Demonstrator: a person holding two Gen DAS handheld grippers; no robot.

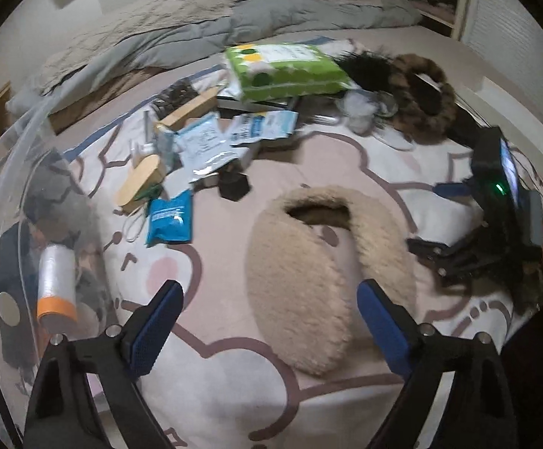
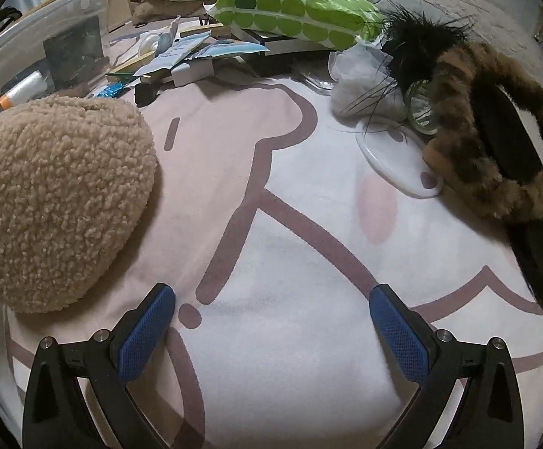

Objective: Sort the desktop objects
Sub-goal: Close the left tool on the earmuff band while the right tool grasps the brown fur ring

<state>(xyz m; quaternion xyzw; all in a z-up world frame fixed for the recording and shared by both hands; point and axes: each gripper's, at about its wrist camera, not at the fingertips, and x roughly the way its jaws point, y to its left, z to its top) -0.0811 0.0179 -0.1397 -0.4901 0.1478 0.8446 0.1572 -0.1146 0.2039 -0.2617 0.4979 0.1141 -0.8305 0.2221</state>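
My left gripper (image 1: 271, 321) stood with its jaws spread wide and nothing pressed between the blue pads (image 1: 155, 329). The beige fluffy slipper (image 1: 320, 277) lay on the printed blanket (image 1: 234, 393) just ahead of it, reaching partly into the gap, nearer my right finger than the left, touching neither as far as I could tell. Its long axis ran from the near rounded end, low between the fingers, up and away to the dark foot opening (image 1: 316, 215) at the far end. To the right in that view I saw my right gripper (image 1: 443, 258) and a bit of the hand holding it, beside the slipper but apart from it.

My right gripper (image 2: 271, 314) was also released, jaws wide over bare blanket (image 2: 290, 374), holding nothing. From there the slipper (image 2: 58, 202) sat to the left and ahead of the left finger, clear of it.

Further out on my left stood a clear plastic bin (image 1: 13, 194) with a roll of film (image 1: 56, 284) inside. Beyond the slipper lay a blue packet (image 1: 170, 219), loose sachets (image 1: 211, 142) and a green dotted tissue pack (image 1: 286, 71). A brown striped furry piece (image 2: 496, 142) and black feathers (image 2: 417, 45) lay at the far right, well apart from both grippers.
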